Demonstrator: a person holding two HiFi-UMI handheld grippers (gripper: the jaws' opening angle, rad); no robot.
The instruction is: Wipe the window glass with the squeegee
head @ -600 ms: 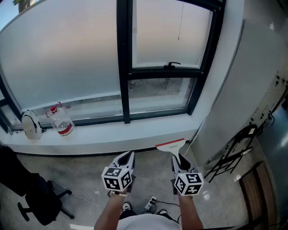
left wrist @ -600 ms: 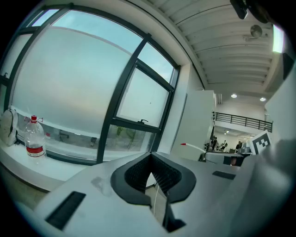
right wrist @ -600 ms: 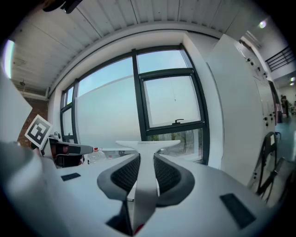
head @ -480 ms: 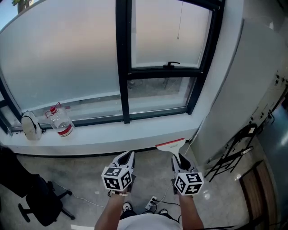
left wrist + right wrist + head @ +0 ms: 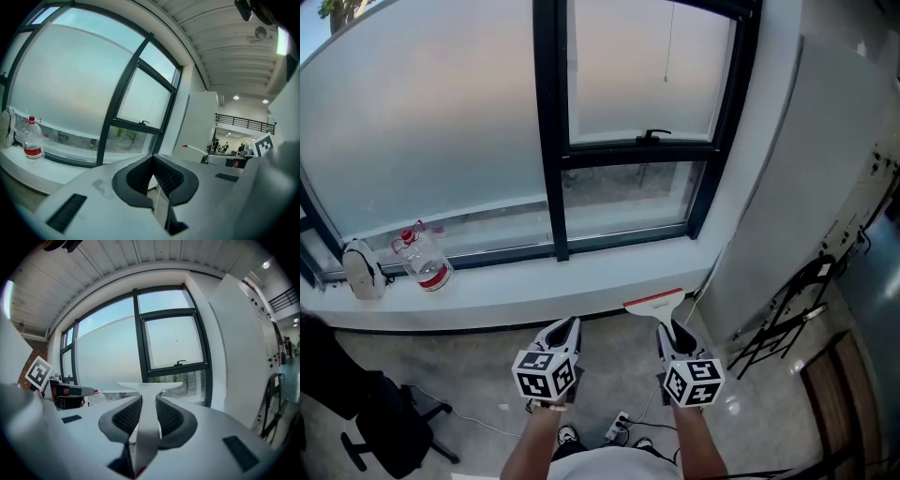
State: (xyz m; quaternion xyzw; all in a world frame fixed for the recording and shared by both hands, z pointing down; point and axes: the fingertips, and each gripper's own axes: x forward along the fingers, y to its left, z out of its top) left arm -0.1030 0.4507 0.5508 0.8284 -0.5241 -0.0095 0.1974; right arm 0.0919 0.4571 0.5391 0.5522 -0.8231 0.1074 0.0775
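Head view: right gripper (image 5: 674, 336) at 5 o'clock pinches the squeegee (image 5: 656, 303) by its handle, blade up, short of the sill (image 5: 487, 292). Left gripper (image 5: 565, 330) is pressed together, empty. Window glass (image 5: 431, 122) is at 12 o'clock. Likely step: approach. Next: raise the blade flat onto the glass.

Bits of the window corner I can't make out

The squeegee (image 5: 656, 303) shows only its blade from above; its handle is buried between the jaws of the right tool (image 5: 675, 336), pressed in on both sides. The window (image 5: 441, 122) runs off the head view's top and left edges. The black chair (image 5: 384, 422) is cut by the left edge. The label on the bottle (image 5: 425, 260) is too small to read, and I can't name the white thing (image 5: 363, 269) beside it on the sill (image 5: 581, 272). The far figures (image 5: 220, 146) in the left gripper view are mere specks.
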